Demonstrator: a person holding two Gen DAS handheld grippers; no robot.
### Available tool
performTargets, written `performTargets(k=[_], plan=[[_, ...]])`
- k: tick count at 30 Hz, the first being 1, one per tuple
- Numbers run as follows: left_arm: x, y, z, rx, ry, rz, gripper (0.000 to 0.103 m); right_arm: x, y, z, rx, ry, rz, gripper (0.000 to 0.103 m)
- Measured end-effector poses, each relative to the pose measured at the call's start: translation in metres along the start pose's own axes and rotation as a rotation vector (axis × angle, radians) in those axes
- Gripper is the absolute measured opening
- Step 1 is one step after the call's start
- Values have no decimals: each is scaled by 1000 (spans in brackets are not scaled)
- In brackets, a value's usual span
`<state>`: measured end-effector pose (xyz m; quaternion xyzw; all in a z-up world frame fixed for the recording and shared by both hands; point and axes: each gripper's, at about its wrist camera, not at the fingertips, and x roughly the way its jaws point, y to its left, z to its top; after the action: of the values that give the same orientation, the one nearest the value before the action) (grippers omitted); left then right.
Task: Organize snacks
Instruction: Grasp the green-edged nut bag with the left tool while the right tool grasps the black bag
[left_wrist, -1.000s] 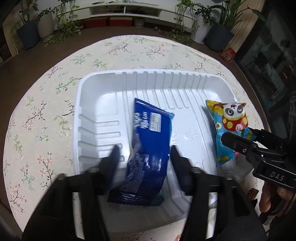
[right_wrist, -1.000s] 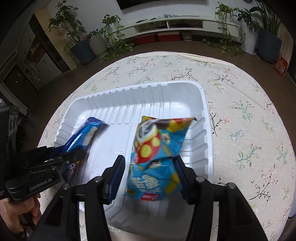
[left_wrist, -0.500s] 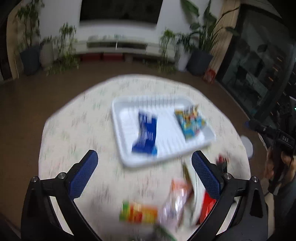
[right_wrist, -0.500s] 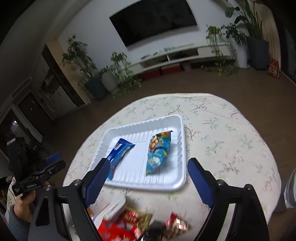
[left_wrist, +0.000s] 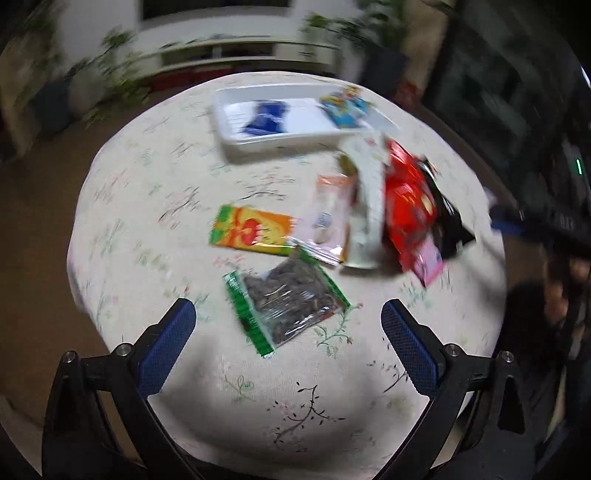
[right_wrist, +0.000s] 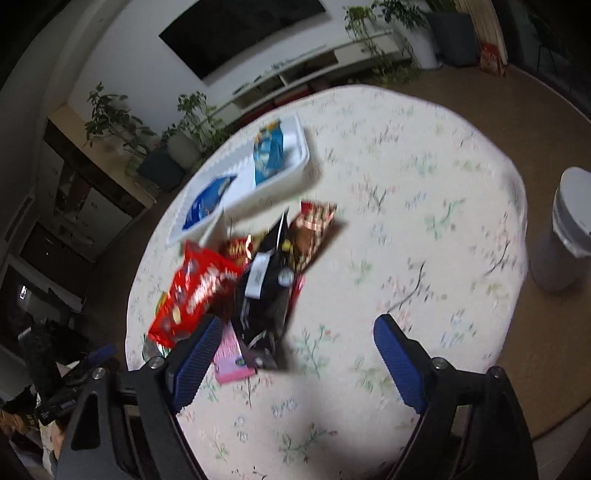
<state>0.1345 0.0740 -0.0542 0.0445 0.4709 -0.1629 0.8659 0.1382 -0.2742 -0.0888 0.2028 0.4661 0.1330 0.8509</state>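
Both the left gripper (left_wrist: 288, 332) and right gripper (right_wrist: 291, 347) hang empty, jaws wide. Two packets lie in the white tray (left_wrist: 236, 138); the loose pile (right_wrist: 236, 280) overlaps, so one grab might drag neighbours.

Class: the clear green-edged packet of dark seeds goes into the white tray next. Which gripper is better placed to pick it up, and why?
Probably the left gripper: open and empty, with the seed packet lying just ahead between its fingers. The right gripper faces the red bag and black bag instead.
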Motion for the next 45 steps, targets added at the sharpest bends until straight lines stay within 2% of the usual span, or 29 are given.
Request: performTargets(k=[2,4,8,12,16,17,18,19,20,24,30,36,38,42,45], plan=[[2,-14,4,156,3,27,101,5,4,-3,-25,23,-5,87],[6,-22,11,253,5,27,101,9,6,-4,-35,35,-3,87],[18,-22,20,382,59,-71,101,19,4,-6,-27,72,4,87],[34,-14,19,481,141,-48,101,26,4,-8,-34,99,3,87],[44,-5,22,475,144,-66,100,31,1,-7,-23,116,-2,87],[48,-5,23,479,150,-71,95,32,1,-6,-20,118,0,87],[50,-6,23,483,157,-71,84,33,2,-5,-18,120,4,87],[57,-8,23,489,174,-67,79,35,2,-5,-20,122,6,87],[62,-9,22,497,193,-66,70,36,4,-4,-26,123,4,87],[72,-13,18,505,202,-80,66,41,12,0,-80,123,-23,87],[76,-14,20,484,212,-77,63,50,31,10,-184,115,-60,79],[80,-6,23,373,228,-78,63,71,28,13,-176,165,-79,75],[79,-2,22,323,230,-79,63,71,27,13,-177,146,-78,69],[77,-2,19,298,222,-62,63,72,19,22,-123,140,-51,68],[76,-2,17,266,218,-54,60,74,19,24,-135,138,-45,53]])
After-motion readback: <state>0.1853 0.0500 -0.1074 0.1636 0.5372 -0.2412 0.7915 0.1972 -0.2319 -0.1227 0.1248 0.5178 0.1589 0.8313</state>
